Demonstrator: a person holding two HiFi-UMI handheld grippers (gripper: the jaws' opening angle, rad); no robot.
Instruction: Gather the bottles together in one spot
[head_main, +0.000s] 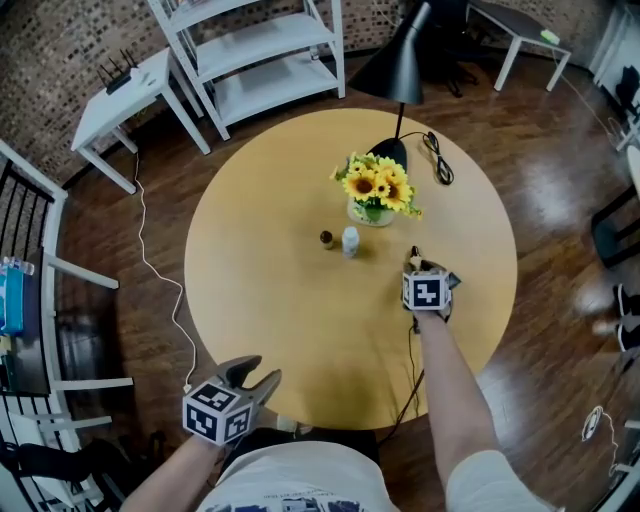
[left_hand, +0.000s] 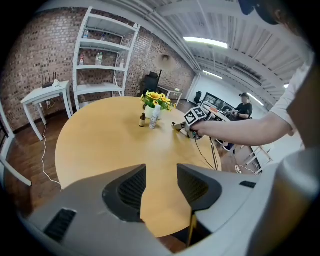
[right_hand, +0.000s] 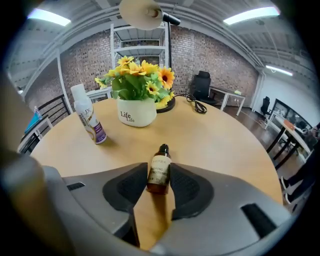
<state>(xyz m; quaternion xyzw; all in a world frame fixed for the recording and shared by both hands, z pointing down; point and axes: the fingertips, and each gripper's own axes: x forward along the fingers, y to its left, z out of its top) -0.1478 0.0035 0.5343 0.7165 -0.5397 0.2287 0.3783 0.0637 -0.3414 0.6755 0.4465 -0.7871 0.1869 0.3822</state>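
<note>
A: Head view first: where do I stand?
B: Your right hand-held gripper is out over the table, near the white bottle and dark bottle by the flowers. Your left hand-held gripper hangs at the near edge.
A: Left gripper view?
B: Its jaws stand apart with nothing between. Leave it idle.
A: Right gripper view?
B: The jaws are clamped on the brown bottle, low on its body. Keep it upright, carry it just beside the white bottle, and set its base flat before you let go.
</note>
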